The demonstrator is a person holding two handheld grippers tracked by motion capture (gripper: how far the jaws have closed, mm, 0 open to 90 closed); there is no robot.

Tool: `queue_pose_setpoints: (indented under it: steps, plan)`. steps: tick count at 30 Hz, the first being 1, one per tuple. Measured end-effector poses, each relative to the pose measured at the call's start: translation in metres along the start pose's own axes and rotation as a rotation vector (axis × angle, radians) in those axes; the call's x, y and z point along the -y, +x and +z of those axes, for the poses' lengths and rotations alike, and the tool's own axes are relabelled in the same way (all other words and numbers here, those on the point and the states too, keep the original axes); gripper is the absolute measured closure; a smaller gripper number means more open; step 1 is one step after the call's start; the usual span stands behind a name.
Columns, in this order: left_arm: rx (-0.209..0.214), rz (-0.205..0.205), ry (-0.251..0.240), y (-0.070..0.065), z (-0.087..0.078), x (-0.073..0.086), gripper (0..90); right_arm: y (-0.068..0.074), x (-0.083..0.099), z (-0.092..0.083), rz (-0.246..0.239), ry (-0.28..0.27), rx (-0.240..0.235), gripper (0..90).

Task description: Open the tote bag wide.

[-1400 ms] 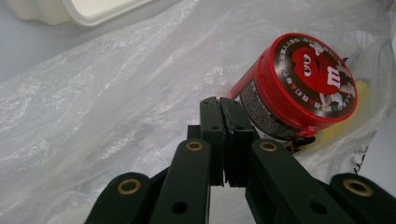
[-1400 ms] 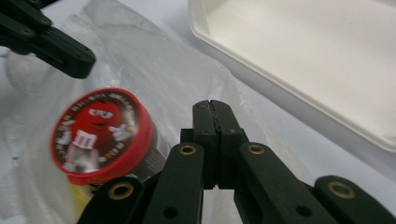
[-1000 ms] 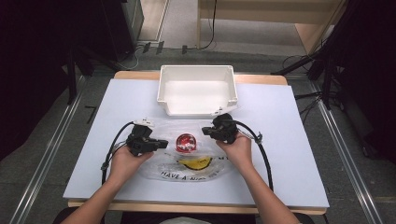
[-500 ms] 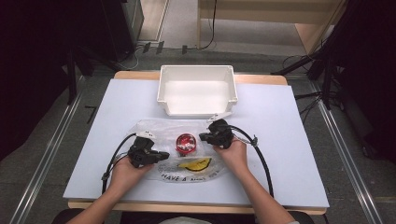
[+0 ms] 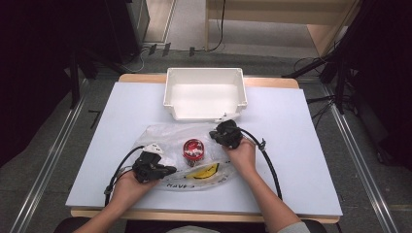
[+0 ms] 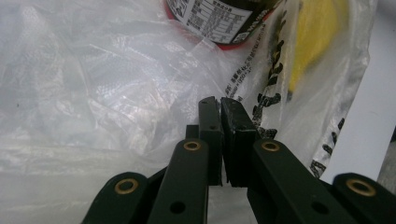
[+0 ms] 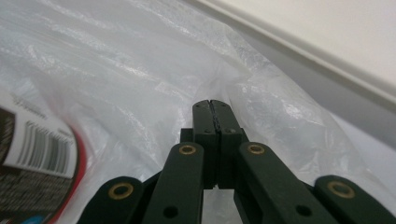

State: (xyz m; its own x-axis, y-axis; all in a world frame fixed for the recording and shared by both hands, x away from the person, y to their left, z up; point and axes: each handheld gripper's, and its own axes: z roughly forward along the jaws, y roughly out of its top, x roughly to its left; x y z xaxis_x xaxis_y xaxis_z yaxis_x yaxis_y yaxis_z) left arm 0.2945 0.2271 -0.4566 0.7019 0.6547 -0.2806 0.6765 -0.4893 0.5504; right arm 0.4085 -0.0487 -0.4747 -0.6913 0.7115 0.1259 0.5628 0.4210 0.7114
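High view: both hands drawn nearer the person, clear crinkly plastic bag (image 5: pixel 180 141) flattened on worktop
Left tool (image 5: pixel 165 170): clamped on bag
Right tool (image 5: pixel 217 135): clamped on bag

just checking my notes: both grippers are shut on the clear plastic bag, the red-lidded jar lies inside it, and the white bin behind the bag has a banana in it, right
Not quite: the white bin is empty, as the high view shows. The rest stands: the left gripper and right gripper are shut on the plastic bag, with the red-lidded jar inside it.
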Motion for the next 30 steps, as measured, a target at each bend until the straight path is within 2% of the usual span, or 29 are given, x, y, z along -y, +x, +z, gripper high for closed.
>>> queue_pose_setpoints:
  steps: [3, 8, 14, 19, 21, 25, 27, 30]
  plan:
    - [-0.001, 0.002, 0.001, 0.0, -0.001, 0.002, 88.5, -0.002, -0.003, 0.003, -0.001, -0.008, 0.014, 90.0]
    - [0.0, 0.006, 0.004, -0.001, -0.003, 0.004, 88.3, -0.006, -0.007, 0.009, 0.024, -0.031, 0.028, 90.0]
    - [0.005, 0.004, 0.007, 0.0, -0.005, 0.006, 88.4, -0.007, -0.007, 0.01, 0.016, -0.04, 0.051, 90.0]
    - [0.019, 0.01, 0.017, -0.002, -0.006, 0.009, 88.5, -0.013, -0.008, 0.01, 0.066, -0.04, 0.085, 90.0]
    - [0.021, 0.017, 0.022, -0.004, -0.007, 0.01, 88.5, -0.014, -0.008, 0.009, 0.068, -0.038, 0.098, 90.0]
    - [0.025, 0.03, 0.026, -0.005, -0.008, 0.009, 88.3, -0.015, -0.008, 0.008, 0.091, -0.033, 0.089, 90.0]
    - [0.033, 0.024, 0.003, -0.005, -0.011, 0.006, 88.2, -0.015, -0.008, 0.006, 0.111, -0.021, 0.058, 90.0]
    - [0.045, 0.023, -0.009, -0.005, -0.014, 0.002, 88.3, -0.01, -0.009, 0.002, 0.09, -0.013, 0.052, 90.0]
